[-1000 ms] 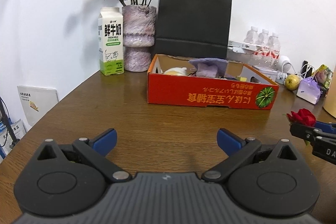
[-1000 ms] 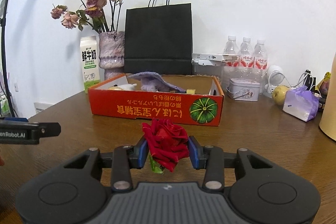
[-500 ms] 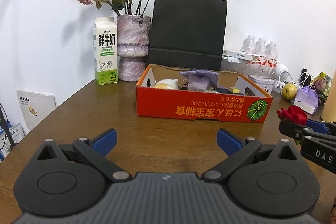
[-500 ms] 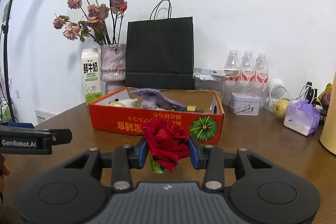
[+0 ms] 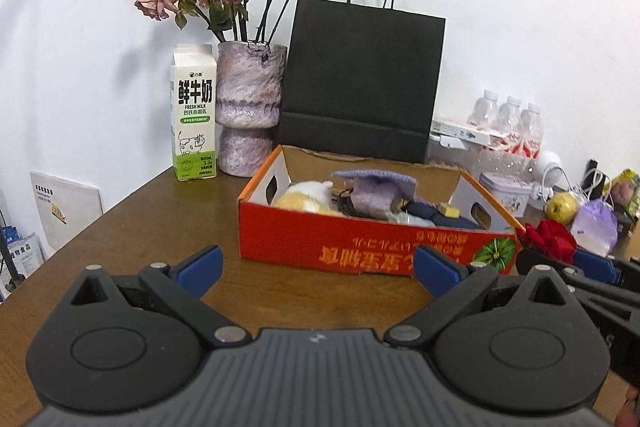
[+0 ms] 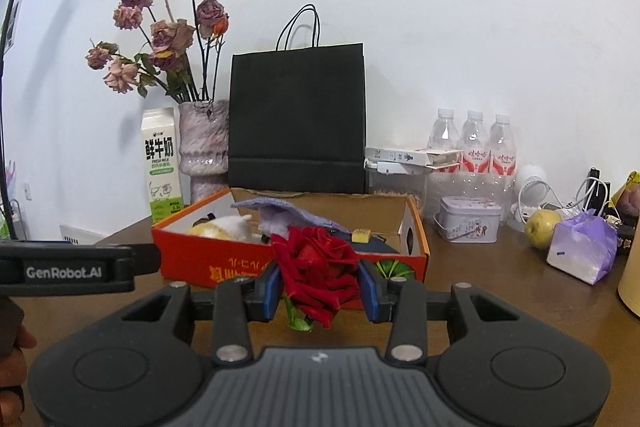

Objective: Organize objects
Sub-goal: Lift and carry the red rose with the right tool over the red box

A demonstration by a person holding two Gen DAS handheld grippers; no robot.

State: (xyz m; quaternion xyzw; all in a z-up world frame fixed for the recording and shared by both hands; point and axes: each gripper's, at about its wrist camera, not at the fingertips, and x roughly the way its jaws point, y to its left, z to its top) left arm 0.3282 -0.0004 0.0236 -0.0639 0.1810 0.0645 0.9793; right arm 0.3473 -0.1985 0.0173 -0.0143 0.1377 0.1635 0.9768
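Rose [image 6: 316, 267] clamped by right gripper [image 6: 320, 291], bloom up, stem seemingly down.

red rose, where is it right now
The red rose is clamped between the jaws of the right gripper, held just in front of the orange cardboard box. In the left wrist view it shows at the far right, beside the box's corner.

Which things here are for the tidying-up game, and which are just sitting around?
For the job:
- red fabric rose, pinched in the right gripper
- open orange cardboard box holding odds and ends
- left gripper, open, holding nothing

Just sitting around:
- white and green milk carton
- mottled purple vase of dried roses
- black paper bag
- clear water bottles
- yellow-green pear
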